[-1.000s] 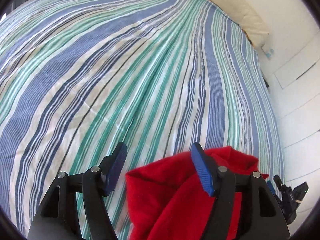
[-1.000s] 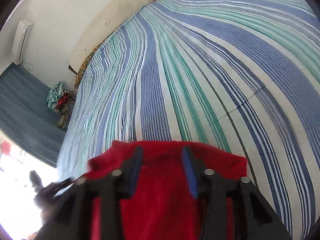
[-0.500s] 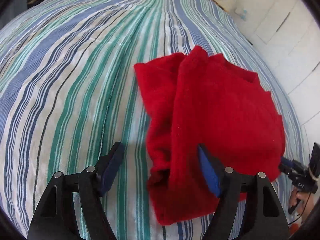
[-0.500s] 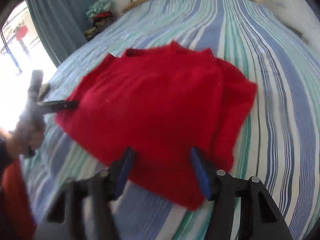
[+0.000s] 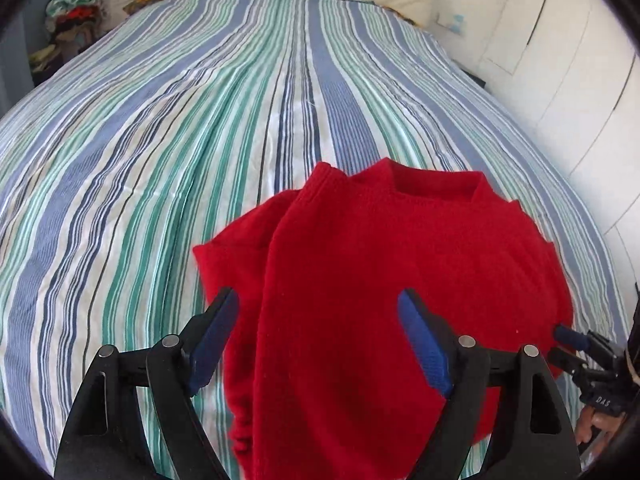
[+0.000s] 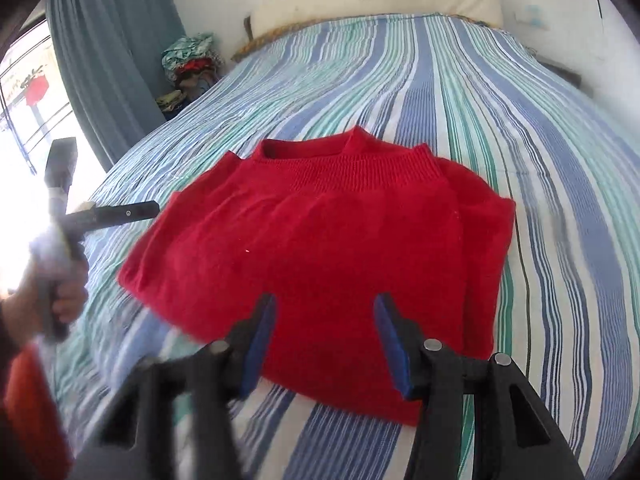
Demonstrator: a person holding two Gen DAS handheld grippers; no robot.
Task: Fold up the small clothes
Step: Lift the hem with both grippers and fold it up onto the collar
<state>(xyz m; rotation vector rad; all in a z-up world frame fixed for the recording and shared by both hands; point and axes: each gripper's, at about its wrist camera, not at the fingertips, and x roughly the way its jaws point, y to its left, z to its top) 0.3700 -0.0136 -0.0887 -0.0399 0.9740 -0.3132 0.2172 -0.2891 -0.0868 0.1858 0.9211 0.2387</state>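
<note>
A small red knitted sweater [image 5: 384, 280] lies folded on the striped bed, its collar toward the headboard and its sleeves tucked in; it also shows in the right wrist view [image 6: 332, 240]. My left gripper [image 5: 320, 332] is open and empty, just above the sweater's near left part. My right gripper [image 6: 324, 340] is open and empty, over the sweater's near hem. The right gripper also shows at the right edge of the left wrist view [image 5: 568, 344], and the left gripper at the left of the right wrist view [image 6: 104, 212].
The bed [image 5: 160, 140] has a blue, green and white striped sheet. A pillow [image 6: 376, 0] lies at the headboard. A pile of clothes [image 6: 188, 68] sits beside the bed near a grey curtain [image 6: 112, 52]. White cupboard doors [image 5: 560, 60] stand on the right.
Both grippers have pulled back from the sweater with their jaws open. The sweater, up close between the fingers a second ago, now lies flat on the bed.
</note>
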